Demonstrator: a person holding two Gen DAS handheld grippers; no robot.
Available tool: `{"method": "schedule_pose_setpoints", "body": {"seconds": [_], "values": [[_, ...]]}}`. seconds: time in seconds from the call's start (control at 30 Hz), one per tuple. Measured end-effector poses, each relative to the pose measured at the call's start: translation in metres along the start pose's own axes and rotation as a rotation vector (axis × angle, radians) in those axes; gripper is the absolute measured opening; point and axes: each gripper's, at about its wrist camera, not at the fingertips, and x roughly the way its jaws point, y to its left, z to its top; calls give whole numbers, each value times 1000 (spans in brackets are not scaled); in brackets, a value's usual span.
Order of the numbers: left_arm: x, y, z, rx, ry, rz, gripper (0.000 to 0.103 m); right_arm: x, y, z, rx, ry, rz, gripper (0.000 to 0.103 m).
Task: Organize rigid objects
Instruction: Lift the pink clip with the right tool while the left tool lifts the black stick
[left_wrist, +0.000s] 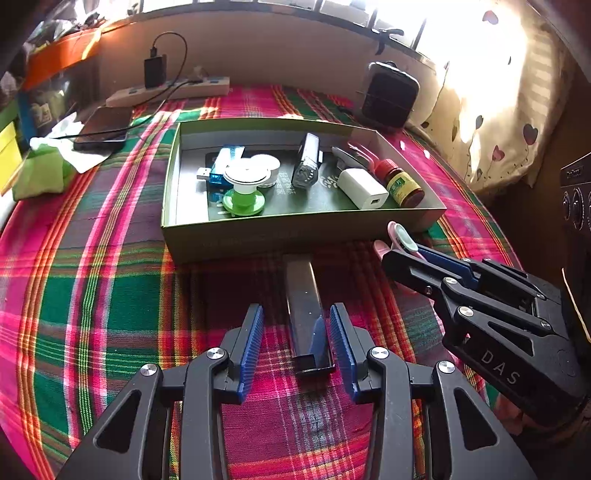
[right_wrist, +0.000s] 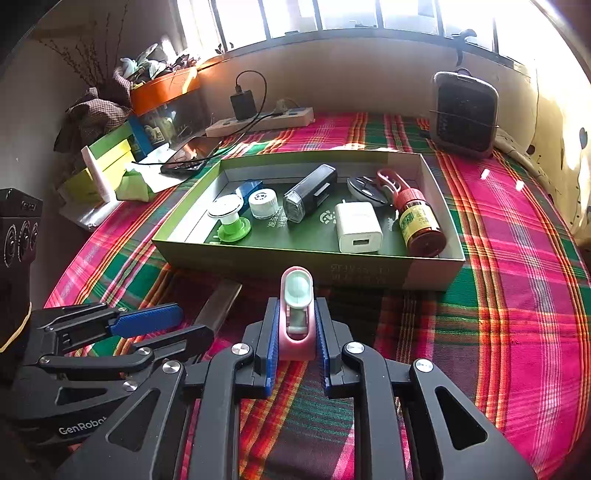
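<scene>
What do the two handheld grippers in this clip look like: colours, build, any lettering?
Both are matte black, with angular linkage arms with triangular cut-outs and round silver pivot pins. The jaws carry ribbed blue pads. The left gripper bears white "GenRobo..." lettering on its body; the right gripper shows "DAS" in pale letters. No cables or sleeves are visible.

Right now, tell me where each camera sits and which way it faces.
Left wrist: on the left gripper, facing down its fingers over the black bar toward the box; the right gripper shows at right.
Right wrist: on the right gripper, shut on the pink clip, facing the box; the left gripper shows at left.
Shared: box, charger, bottle.
</scene>
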Motion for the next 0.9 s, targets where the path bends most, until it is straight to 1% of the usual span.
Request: {"method": "schedule_pose_setpoints", "body": {"seconds": [0.13, 0.3, 0.43, 0.63, 0.7, 0.83, 0.9], "values": [[3, -8, 1, 38, -5, 51, 37, -4, -5, -1, 10, -9, 3, 19], [4, -11, 3, 46, -5, 78, 37, -8, -8, -2, 20, -21, 12, 19], [6, -18, 2, 76, -15, 117, 37, -9, -11, -3, 27, -24, 21, 19], [5, -16, 2, 67, -26, 114, 36, -11, -13, -4, 31, -28, 38, 19], [5, -17, 2, 65, -28, 118, 35, -11, -14, -4, 36, -28, 42, 19], [4, -16, 2, 57, -32, 129, 23, -11, -16, -5, 42, -27, 49, 19], [4, -17, 2, 61, -32, 132, 23, -11, -16, -5, 42, -27, 52, 19]]}}
